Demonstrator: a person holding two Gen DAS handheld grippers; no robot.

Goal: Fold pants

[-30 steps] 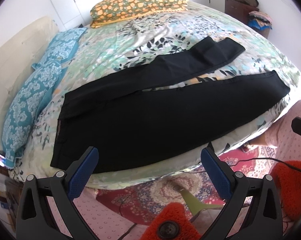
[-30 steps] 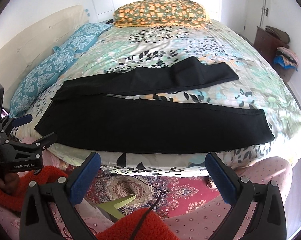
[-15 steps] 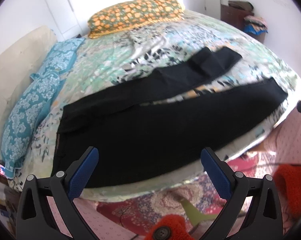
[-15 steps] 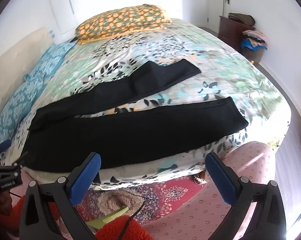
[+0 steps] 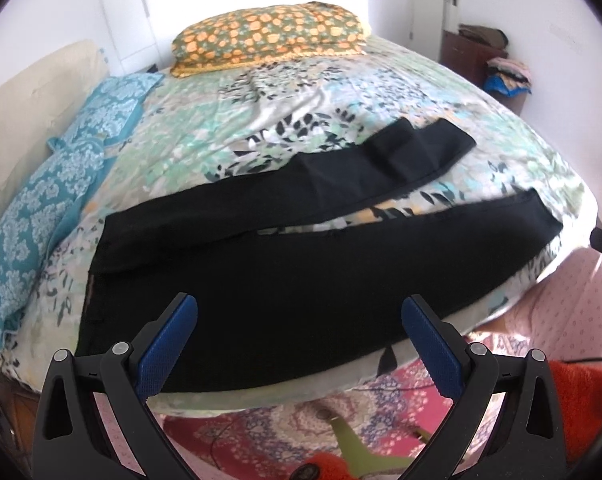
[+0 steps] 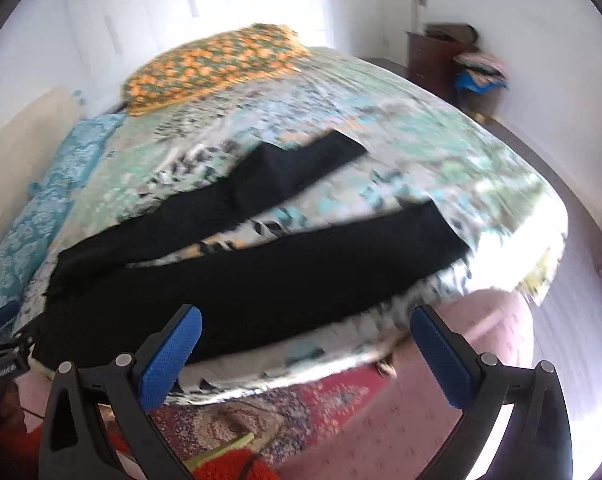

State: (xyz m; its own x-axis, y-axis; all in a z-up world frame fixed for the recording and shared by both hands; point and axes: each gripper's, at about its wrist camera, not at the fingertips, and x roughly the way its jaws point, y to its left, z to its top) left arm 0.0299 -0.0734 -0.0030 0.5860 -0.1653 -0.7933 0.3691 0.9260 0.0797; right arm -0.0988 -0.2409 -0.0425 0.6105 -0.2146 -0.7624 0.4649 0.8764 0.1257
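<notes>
Black pants (image 5: 285,276) lie flat on the floral bed, waist at the left, both legs spread apart toward the right. They also show, blurred, in the right wrist view (image 6: 261,280). My left gripper (image 5: 299,344) is open and empty, just above the near leg close to the bed's front edge. My right gripper (image 6: 307,344) is open and empty, over the front edge of the bed by the near leg. The left gripper shows at the left edge of the right wrist view (image 6: 3,344).
The bed (image 5: 341,100) carries an orange floral pillow (image 5: 269,36) at the far end and blue pillows (image 5: 49,192) on the left. A patterned red rug (image 5: 285,432) lies on the floor in front. A dark dresser with folded clothes (image 5: 485,60) stands at the far right.
Both grippers have moved closer to the bed and the pants. The right view has swung toward the leg ends and is blurred by motion. Both stay open.
</notes>
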